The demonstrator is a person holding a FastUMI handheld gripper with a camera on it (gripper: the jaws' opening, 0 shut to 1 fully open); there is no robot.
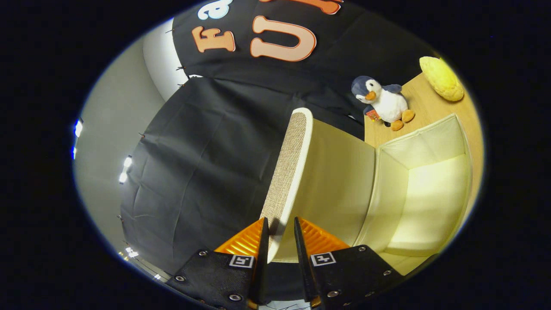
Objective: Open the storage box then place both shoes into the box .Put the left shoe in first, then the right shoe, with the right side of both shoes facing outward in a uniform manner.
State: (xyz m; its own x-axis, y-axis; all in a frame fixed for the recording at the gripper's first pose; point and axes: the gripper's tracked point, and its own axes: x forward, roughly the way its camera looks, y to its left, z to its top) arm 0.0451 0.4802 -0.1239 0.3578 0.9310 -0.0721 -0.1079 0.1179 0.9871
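Note:
The storage box (424,193) stands open, and I look into its cream-lined inside, which holds nothing. Its lid (286,172) is swung up, a woven beige outer face toward the dark cloth and a cream inner face toward the box. My gripper (282,228) grips the lid's near edge, one finger on each side of the panel, both pressing on it. The view is tilted, so the table slopes away to the right.
A plush penguin (383,101) sits on the wooden table (426,112) beyond the box. A yellow knobbly plush thing (442,78) lies farther back on the same table. Black cloth (193,172) hangs behind the lid, with a pale wall (107,129) past it.

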